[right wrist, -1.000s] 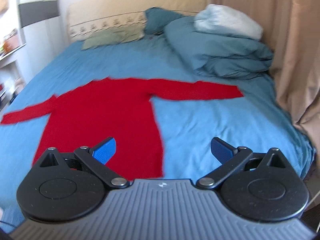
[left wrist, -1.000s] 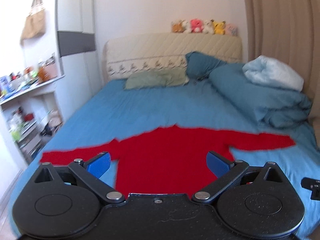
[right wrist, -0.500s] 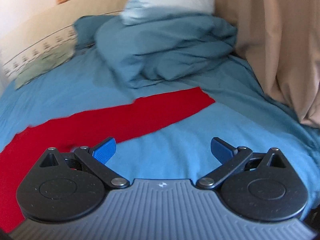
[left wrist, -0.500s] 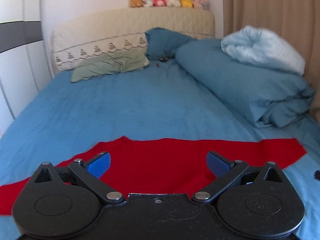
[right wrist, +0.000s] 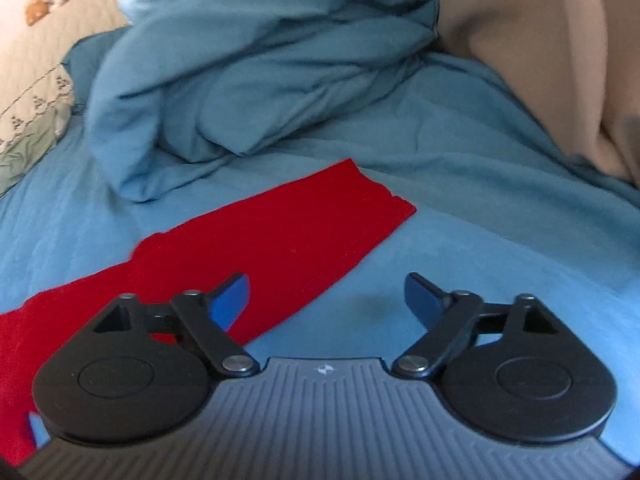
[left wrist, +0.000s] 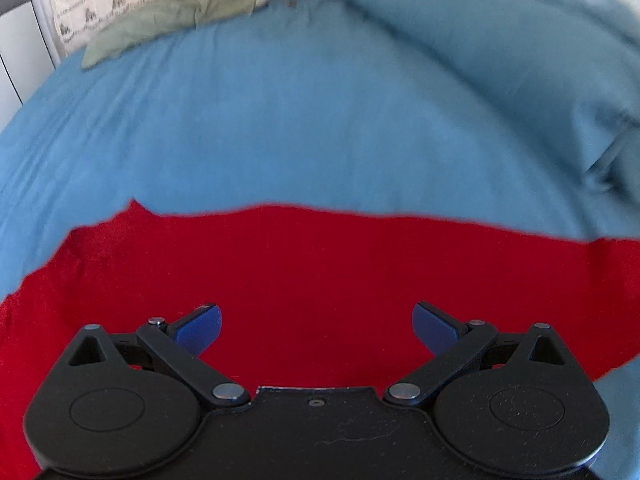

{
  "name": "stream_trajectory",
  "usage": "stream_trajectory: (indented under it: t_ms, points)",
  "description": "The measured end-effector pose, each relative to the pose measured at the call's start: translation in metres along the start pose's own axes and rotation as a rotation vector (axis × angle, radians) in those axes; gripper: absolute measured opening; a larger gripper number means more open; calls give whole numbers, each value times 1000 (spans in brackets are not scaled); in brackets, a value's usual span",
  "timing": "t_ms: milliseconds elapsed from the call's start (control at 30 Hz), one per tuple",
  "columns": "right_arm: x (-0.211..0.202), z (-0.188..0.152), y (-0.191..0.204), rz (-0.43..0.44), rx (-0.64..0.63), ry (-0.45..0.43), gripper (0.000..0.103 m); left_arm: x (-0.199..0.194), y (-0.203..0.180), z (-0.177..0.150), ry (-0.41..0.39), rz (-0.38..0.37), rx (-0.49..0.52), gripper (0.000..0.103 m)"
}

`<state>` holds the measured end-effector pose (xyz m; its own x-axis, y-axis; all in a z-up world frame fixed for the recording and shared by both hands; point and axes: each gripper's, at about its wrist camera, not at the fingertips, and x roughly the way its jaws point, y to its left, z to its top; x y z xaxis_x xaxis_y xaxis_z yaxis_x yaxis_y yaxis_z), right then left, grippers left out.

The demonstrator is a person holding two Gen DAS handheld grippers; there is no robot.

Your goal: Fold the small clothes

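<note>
a: where is the red garment (left wrist: 320,272)?
b: flat on the blue bed sheet (left wrist: 280,128). the left tool (left wrist: 316,326) hangs over it, jaws wide, nothing between them.
a: and the right tool (right wrist: 326,300)?
b: jaws have just been closing a little, still wide and empty; the red sleeve (right wrist: 280,236) runs from 8 o'clock toward 1 o'clock under its left finger.

Your left camera looks down from close above the red top (left wrist: 320,280), facing across the blue bed sheet (left wrist: 280,120) toward the pillows at the far end. Your right camera sits close over the bed too, farther right, tilted down at the sleeve (right wrist: 280,232), with the heaped duvet (right wrist: 260,60) beyond. Both views share the top and sheet.
</note>
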<state>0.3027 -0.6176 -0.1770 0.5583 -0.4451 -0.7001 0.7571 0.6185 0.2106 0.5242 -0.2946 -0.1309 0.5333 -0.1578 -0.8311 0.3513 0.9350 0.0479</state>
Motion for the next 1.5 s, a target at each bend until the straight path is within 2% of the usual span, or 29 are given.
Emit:
stream_trajectory:
  t_ms: [100,200,300,367,433,567,667,767,900,1033,1167,1233,1367,1500]
  points:
    - [19,3,-3,-16,14,0,89,24,-1,-1,46,21,-16,103]
    - [27,2,2,-44,-16,-39,80,44,1,-2,84,10,-51,103]
    - [29,1,6,-80,-14,-62,60,53,5,-5,87,2,-74,103]
    - [28,4,9,-101,-17,-56,35,56,4,-5,101,4,-65,103]
    - [24,10,15,-92,-15,-49,22,56,2,1,123,2,-58,103]
    - [-5,26,41,-32,-28,-84,22,49,10,7,150,-40,-63,103]
    - [-35,39,77,53,-52,-125,21,34,29,19,117,-42,-81,102]
    - [-67,49,131,170,-87,-158,21,9,57,24,89,-21,-100,102]
    - [-103,44,219,381,-140,-166,21,-27,112,25,55,14,-143,102]
    - [-121,11,311,585,-213,-104,21,-52,176,14,36,73,-187,102]
    - [-119,-54,389,748,-307,23,21,-62,234,-13,38,147,-210,102]
    - [-113,-91,416,797,-356,110,21,-60,257,-27,46,180,-212,102]
    - [-94,-167,447,817,-475,267,21,-53,293,-64,86,210,-222,102]
    - [-82,-215,453,791,-544,352,21,-53,307,-96,99,160,-233,102]
